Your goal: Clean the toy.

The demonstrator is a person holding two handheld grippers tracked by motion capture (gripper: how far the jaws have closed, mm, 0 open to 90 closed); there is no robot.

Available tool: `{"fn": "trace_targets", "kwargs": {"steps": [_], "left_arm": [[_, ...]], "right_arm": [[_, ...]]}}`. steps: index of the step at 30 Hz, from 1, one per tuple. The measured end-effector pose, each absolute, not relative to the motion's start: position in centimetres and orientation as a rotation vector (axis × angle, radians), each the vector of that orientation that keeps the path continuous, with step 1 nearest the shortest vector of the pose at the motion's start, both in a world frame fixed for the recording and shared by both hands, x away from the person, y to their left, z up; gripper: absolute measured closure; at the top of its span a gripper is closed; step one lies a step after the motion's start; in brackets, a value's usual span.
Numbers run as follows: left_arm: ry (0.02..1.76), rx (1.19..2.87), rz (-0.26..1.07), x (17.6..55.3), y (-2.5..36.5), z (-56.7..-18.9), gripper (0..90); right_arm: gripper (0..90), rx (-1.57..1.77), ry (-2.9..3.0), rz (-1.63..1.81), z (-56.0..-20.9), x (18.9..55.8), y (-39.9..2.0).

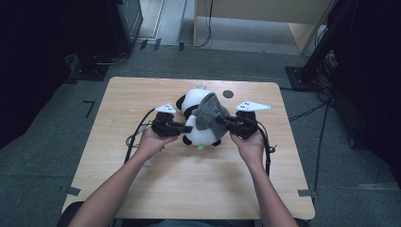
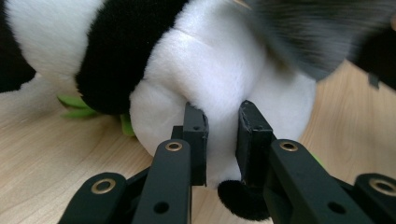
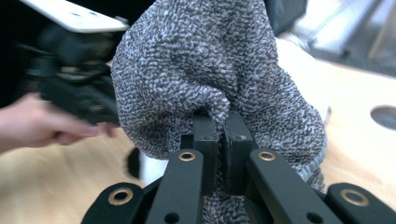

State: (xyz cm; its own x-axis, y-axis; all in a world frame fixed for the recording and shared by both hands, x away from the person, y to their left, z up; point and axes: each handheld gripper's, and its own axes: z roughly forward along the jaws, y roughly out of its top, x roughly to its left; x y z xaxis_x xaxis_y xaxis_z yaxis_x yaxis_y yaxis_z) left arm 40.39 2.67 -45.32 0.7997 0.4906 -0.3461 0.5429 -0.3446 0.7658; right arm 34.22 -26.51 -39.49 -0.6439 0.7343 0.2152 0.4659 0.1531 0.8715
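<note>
A black and white plush panda lies in the middle of the wooden table, with a grey knitted cloth draped over its upper body. My left gripper reaches in from the left. In the left gripper view its jaws pinch a fold of the panda's white fur. My right gripper comes from the right, and its jaws are shut on a bunched edge of the grey knitted cloth, which is lifted above the table.
A small green felt piece pokes out under the panda. A round hole sits in the table behind the toy. Dark equipment and cables stand on the floor around the table. The near half of the tabletop holds my forearms.
</note>
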Motion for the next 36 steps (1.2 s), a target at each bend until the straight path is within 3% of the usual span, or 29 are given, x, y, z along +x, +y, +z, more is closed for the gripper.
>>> {"fn": "trace_targets", "kwargs": {"steps": [8, 24, 36], "left_arm": [[0.81, 1.913, -0.152, 40.4, 3.0, -44.1, 77.1], [0.829, 1.962, -0.139, 40.4, 3.0, -44.8, 81.4], [0.846, 1.941, -0.137, 40.7, 3.6, -44.9, 81.4]], "right_arm": [[87.5, 1.092, 2.238, 1.524, -38.7, 32.2, -24.6], [87.5, 1.173, 2.45, 1.391, -45.0, 32.5, -22.8], [87.5, 1.167, 2.529, 1.293, -47.4, 32.7, -21.5]]}}
